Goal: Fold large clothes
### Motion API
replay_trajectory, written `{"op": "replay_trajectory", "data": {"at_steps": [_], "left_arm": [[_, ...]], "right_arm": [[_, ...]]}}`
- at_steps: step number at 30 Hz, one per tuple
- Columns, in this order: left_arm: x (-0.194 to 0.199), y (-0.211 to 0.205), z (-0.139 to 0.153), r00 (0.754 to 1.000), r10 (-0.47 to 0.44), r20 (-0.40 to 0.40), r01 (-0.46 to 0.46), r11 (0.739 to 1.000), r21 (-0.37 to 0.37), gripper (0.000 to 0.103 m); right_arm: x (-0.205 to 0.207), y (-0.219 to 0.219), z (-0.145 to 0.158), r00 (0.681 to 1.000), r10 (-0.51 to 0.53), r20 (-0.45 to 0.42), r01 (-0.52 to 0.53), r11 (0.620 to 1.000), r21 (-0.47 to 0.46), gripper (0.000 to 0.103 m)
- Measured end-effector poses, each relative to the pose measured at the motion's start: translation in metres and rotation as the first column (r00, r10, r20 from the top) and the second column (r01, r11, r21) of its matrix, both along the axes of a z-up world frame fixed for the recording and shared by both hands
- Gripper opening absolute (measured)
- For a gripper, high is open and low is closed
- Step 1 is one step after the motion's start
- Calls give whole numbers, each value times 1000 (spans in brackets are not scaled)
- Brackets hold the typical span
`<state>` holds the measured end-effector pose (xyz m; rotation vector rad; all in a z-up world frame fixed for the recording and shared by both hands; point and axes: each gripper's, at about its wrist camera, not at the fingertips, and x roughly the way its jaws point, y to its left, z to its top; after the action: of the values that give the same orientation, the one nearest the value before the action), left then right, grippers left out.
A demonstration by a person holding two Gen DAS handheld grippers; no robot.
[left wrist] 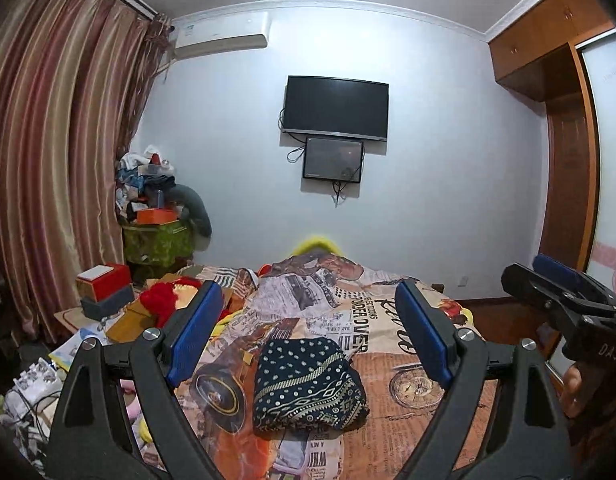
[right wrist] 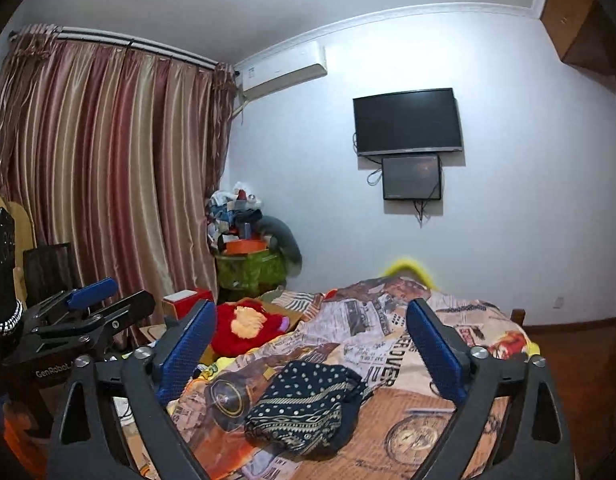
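Bedroom, pale wall, bed (left wrist: 428,420) covered with a newspaper-print bedspread (left wrist: 332,300). Folded dark garment (left wrist: 305,384) with white dots and a patterned band lies on the bedspread near the bed's near end, a compact rectangle in the left wrist view; in the right wrist view (right wrist: 308,404) it looks a bit looser at one edge.

Left tool (left wrist: 310,332) above the bed, level with the room, blue pads (left wrist: 195,332) spread wide, nothing between them, not touching the garment. Released. Right tool (right wrist: 308,354) the same: jaws wide apart, empty, clear of the garment and the bedspread. Each tool shows at the edge of the other's view, left tool (right wrist: 87,304) at the left side, right tool (left wrist: 564,288) at the right side, both apart from the cloth.

Around: red and yellow plush item (right wrist: 243,326) on the bed's left side, red box (left wrist: 103,280) beside it. Corner pile of clutter (left wrist: 155,196) on a green-covered stand. Striped curtains (left wrist: 55,160) on the left, air conditioner (left wrist: 219,34) high on the wall, wall TV (left wrist: 335,107) with a smaller screen (left wrist: 334,159) under it, wooden wardrobe (left wrist: 548,52) on the right.
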<state>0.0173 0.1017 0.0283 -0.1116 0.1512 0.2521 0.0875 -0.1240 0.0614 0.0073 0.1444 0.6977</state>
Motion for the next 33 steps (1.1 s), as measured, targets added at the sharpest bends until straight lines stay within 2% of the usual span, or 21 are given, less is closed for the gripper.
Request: {"op": "replay_trajectory", "data": {"at_steps": [2, 5, 10, 33], "left_arm": [[-2, -2, -3, 1000, 9, 2, -9, 1000, 4, 93], [-4, -5, -7, 1000, 15, -4, -15, 1000, 8, 96], [-3, -4, -12, 1000, 3, -23, -4, 1000, -11, 96], [-2, -10, -20, 999, 3, -41, -2, 1000, 17, 97]], "right_arm": [[-2, -3, -5, 1000, -30, -4, 30, 1000, 4, 103], [-4, -7, -8, 999, -51, -11, 51, 999, -7, 103], [-4, -8, -14, 998, -61, -34, 60, 998, -14, 103], [-5, -5, -24, 996, -58, -67, 55, 997, -51, 103]]}}
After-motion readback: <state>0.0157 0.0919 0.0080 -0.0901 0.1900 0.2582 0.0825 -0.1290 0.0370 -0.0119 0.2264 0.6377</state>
